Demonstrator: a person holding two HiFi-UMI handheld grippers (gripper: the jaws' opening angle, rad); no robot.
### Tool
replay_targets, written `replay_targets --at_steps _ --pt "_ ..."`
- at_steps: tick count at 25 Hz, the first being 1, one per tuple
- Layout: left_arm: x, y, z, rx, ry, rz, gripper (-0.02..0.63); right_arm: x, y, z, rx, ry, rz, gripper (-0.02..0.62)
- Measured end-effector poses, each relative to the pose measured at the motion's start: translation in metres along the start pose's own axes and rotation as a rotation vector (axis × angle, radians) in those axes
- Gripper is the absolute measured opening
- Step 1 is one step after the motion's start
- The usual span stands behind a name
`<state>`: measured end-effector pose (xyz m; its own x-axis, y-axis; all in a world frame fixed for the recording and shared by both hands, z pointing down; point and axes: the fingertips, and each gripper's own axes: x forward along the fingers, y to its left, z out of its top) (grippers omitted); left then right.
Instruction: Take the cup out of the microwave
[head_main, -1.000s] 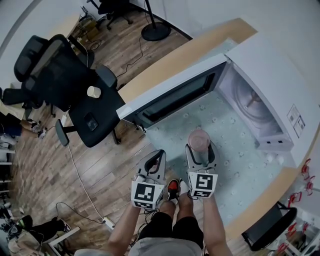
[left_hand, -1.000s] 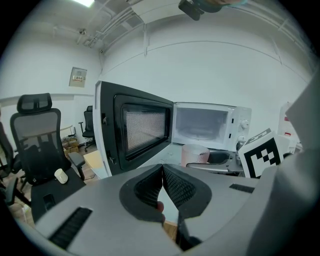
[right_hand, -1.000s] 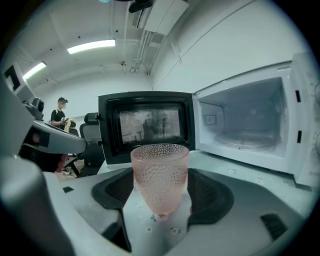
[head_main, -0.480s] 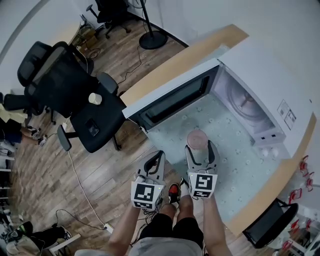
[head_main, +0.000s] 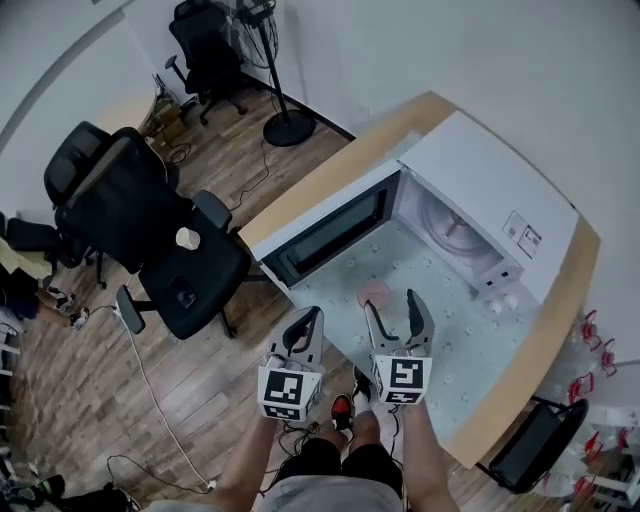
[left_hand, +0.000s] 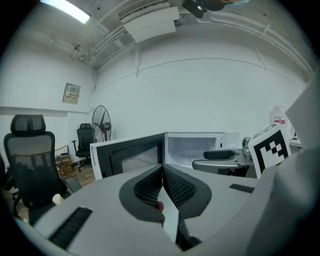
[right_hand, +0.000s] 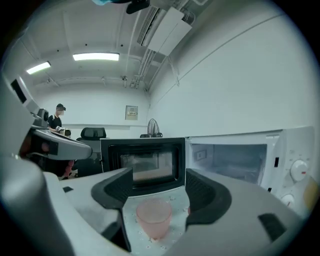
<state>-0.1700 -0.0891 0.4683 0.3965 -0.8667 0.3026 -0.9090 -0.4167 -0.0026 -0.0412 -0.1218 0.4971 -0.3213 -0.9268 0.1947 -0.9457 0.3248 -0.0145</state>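
A pink translucent cup (head_main: 374, 295) stands upright on the pale dotted cloth (head_main: 470, 340) in front of the white microwave (head_main: 490, 200), whose door (head_main: 330, 225) hangs wide open to the left. My right gripper (head_main: 397, 305) is open, just short of the cup. In the right gripper view the cup (right_hand: 153, 215) sits between the spread jaws without touching either; the microwave's cavity (right_hand: 235, 160) looks bare. My left gripper (head_main: 305, 325) is shut on nothing and hovers off the table's front edge, left of the right one. Its pressed-together jaws (left_hand: 163, 172) face the door (left_hand: 127, 155).
The wooden table edge (head_main: 330, 170) runs behind the door. Black office chairs (head_main: 120, 190) stand on the wood floor at left, one with a paper cup (head_main: 187, 238) on its seat. A fan stand (head_main: 288, 125) is farther back. A person (right_hand: 57, 117) stands far left.
My right gripper has drawn back a little from the cup, which stays on the cloth. The head view has risen and takes in more of the room.
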Motion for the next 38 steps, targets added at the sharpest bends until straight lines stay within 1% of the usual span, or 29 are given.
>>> replay_targets --at_steps 1,4,8,11,16,19,22,28,30,38 --pt "-0.001 -0.002 0.009 0.006 -0.014 -0.007 0.023 -0.004 -0.002 0.009 0.000 -0.009 -0.002 0.334" --pt "-0.007 -0.010 0.035 0.025 -0.054 -0.027 0.023 -0.019 -0.010 0.035 0.002 -0.040 -0.021 0.285" --pt "-0.019 -0.022 0.059 0.043 -0.089 -0.045 0.023 -0.044 -0.018 0.064 0.003 -0.075 -0.047 0.264" --pt "-0.030 -0.031 0.077 0.051 -0.118 -0.059 0.023 -0.061 -0.021 0.080 0.009 -0.097 -0.056 0.255" --pt "-0.048 -0.046 0.095 0.066 -0.146 -0.080 0.023 -0.096 -0.021 0.096 0.002 -0.122 -0.075 0.209" --pt "-0.059 -0.055 0.099 0.073 -0.156 -0.091 0.023 -0.118 -0.019 0.102 -0.015 -0.134 -0.088 0.182" --pt "-0.067 -0.064 0.097 0.072 -0.155 -0.105 0.023 -0.138 -0.019 0.104 -0.029 -0.144 -0.111 0.141" --pt "-0.082 -0.081 0.092 0.088 -0.145 -0.131 0.023 -0.166 -0.021 0.101 -0.020 -0.146 -0.134 0.101" --pt "-0.087 -0.085 0.090 0.094 -0.146 -0.132 0.023 -0.174 -0.022 0.100 -0.017 -0.148 -0.141 0.080" --pt "-0.106 -0.095 0.085 0.091 -0.145 -0.134 0.023 -0.200 -0.018 0.092 -0.010 -0.137 -0.161 0.034"
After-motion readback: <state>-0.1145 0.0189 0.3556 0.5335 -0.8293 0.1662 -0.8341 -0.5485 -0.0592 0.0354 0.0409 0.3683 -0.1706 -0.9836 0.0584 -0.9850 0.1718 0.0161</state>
